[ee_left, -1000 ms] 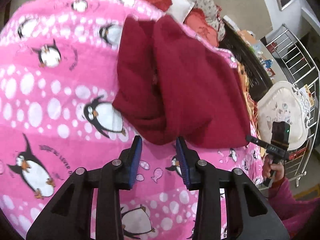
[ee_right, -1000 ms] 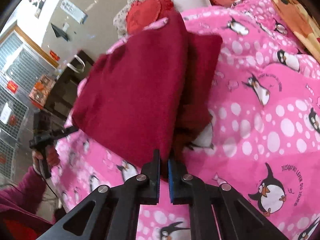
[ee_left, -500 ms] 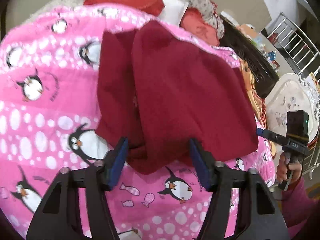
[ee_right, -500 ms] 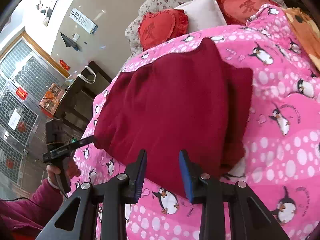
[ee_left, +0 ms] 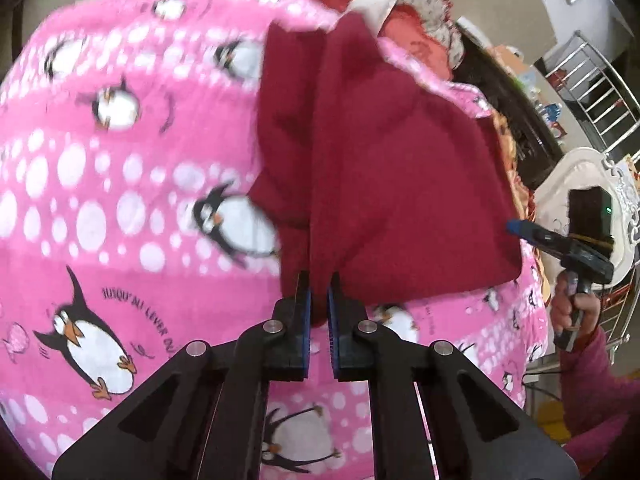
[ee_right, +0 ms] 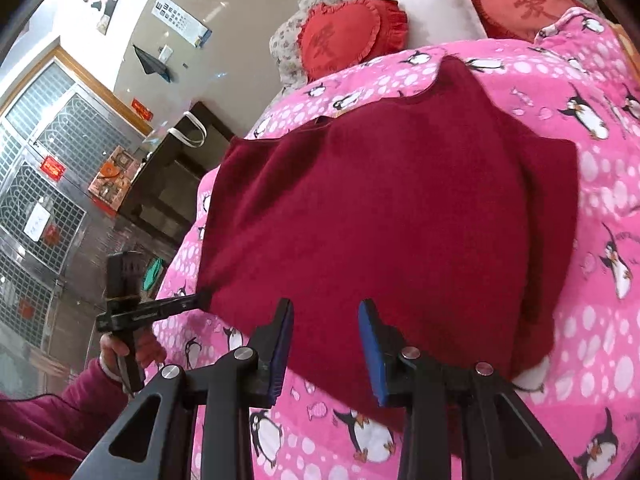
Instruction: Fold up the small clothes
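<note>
A dark red garment (ee_left: 400,180) lies partly folded on a pink penguin blanket (ee_left: 100,200). One flap is laid over the rest. My left gripper (ee_left: 319,292) is shut on the cloth's near edge, and a fold of red fabric is pinched between its blue pads. In the right wrist view the same gripper (ee_right: 200,300) grips the garment's (ee_right: 380,220) lower left corner. My right gripper (ee_right: 324,320) hovers open over the near edge of the cloth, and its pads touch nothing. From the left wrist view it (ee_left: 520,227) stands at the garment's right corner.
Two red heart cushions (ee_right: 344,40) and a white pillow (ee_right: 440,12) sit at the bed's head. A dark cabinet (ee_right: 168,188) stands beside the bed. A metal rack (ee_left: 592,92) and a white chair back (ee_left: 576,184) are beyond the other side. The blanket (ee_right: 600,360) extends around the garment.
My left gripper moved onto the garment's near edge and closed on it. My right gripper let go of the cloth, opened and drew back from it.
</note>
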### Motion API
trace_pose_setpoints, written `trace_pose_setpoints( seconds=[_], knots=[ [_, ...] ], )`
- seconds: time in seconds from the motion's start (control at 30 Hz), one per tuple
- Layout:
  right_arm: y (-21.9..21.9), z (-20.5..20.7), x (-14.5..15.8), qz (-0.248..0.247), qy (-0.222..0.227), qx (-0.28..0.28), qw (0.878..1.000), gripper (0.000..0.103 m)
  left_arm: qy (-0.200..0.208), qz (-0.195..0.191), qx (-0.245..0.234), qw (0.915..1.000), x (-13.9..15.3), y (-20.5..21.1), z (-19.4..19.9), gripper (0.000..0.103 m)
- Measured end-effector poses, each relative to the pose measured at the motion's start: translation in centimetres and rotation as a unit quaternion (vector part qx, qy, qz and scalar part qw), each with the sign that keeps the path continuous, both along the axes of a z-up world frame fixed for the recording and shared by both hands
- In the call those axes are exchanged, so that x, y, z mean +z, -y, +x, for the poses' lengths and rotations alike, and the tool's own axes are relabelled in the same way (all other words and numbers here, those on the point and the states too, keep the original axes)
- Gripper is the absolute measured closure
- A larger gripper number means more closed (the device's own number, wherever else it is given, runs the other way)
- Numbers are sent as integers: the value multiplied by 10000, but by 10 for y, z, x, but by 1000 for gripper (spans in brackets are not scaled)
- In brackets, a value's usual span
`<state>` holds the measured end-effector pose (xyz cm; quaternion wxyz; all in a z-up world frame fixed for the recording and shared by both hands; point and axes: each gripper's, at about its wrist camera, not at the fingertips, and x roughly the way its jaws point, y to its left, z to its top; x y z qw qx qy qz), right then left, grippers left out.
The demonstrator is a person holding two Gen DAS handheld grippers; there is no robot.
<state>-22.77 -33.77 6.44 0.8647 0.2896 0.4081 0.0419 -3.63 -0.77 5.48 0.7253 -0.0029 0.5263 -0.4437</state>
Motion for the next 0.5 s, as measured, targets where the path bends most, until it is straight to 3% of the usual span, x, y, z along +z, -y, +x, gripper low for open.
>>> trace_pose_setpoints(
  seconds=[0.1, 0.17, 0.23, 0.37, 0.5],
  knots=[
    [0, 14, 7, -355, -42, -31, 9994, 62, 93, 27, 201, 9998, 17, 2, 1, 87],
    [9, 23, 14, -655, -50, -212, 9976, 62, 135, -200, 348, 9991, 30, 1, 2, 64],
    [22, 33, 21, -838, 38, -450, 9955, 62, 260, -460, 488, 9974, 44, 7, 4, 51],
    [57, 55, 24, -1154, 62, -934, 9889, 62, 526, -339, 506, 9968, 50, 40, 15, 49],
    [77, 79, 16, -1205, -4, -1162, 9859, 62, 596, -53, 778, 9952, 29, 75, 39, 49]
  ],
)
